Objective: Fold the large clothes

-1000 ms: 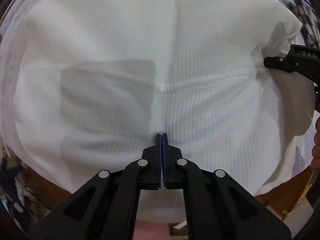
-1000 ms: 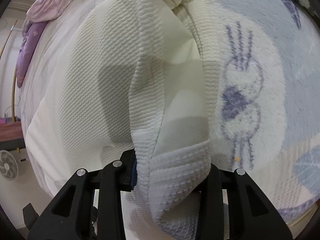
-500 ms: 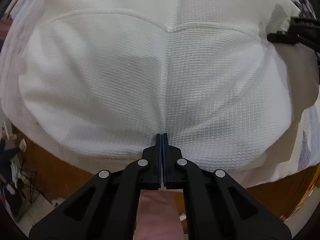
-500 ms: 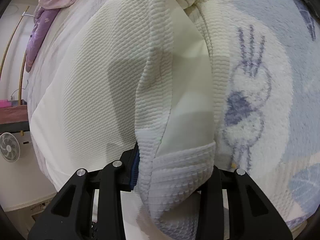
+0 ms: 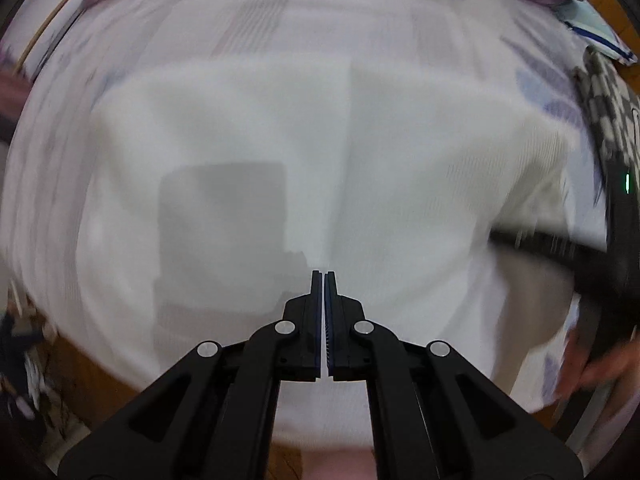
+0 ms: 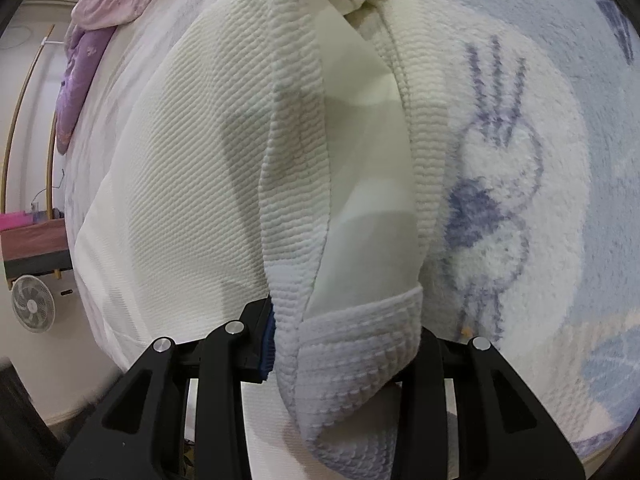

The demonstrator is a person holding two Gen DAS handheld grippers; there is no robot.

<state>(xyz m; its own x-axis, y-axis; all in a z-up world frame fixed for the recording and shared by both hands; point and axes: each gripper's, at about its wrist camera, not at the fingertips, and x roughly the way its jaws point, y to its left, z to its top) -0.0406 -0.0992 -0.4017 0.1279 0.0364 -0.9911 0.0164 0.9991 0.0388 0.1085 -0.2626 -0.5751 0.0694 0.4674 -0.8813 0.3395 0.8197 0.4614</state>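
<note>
A large white waffle-knit garment (image 5: 360,160) lies spread flat on the bed, blurred in the left wrist view. My left gripper (image 5: 323,276) hangs above its middle, pointing straight down, shut with nothing between its pads. At the garment's right side the dark shape of my right gripper (image 5: 560,248) shows. In the right wrist view, my right gripper (image 6: 344,332) is shut on the ribbed cuff (image 6: 360,344) of a sleeve. The sleeve (image 6: 296,160) runs up and away from the jaws beside the garment's body (image 6: 192,160).
A fleecy blanket (image 6: 540,160) with blue-purple prints covers the bed under the garment. Pink and purple clothes (image 6: 92,40) are heaped at the far end. A checkered cloth (image 5: 612,108) lies at the right. A person's hand (image 5: 600,364) holds the right gripper. A fan (image 6: 32,304) stands beside the bed.
My left gripper has risen away from the garment, staying shut, so more of the bed shows around it. My right gripper has kept its hold on the cuff and hardly moved.
</note>
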